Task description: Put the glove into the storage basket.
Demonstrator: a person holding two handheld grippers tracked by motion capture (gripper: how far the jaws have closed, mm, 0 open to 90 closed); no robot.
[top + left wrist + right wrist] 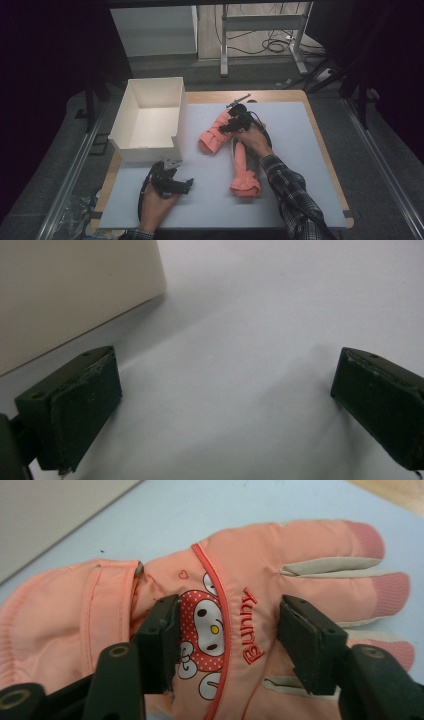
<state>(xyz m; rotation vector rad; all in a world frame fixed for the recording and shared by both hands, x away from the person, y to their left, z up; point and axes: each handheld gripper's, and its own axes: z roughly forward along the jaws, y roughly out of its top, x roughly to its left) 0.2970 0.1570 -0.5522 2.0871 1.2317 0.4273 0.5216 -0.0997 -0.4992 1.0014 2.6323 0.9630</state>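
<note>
The left gripper [172, 184] is showing as a black frame topped with a grey three-cornered plate, a black cable looping off beside it. Its jaws are looking like blocky, dark, matte slabs with small screw holes at lower left and lower right. The right gripper [227, 640] is wearing brass-ringed pivot screws. A plaid sleeve [295, 200] is covering the right forearm.

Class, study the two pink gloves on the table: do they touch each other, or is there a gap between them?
Apart. In the high view, the far glove by the white box and the near glove are separated by a plain strip of the pale mat.
</note>
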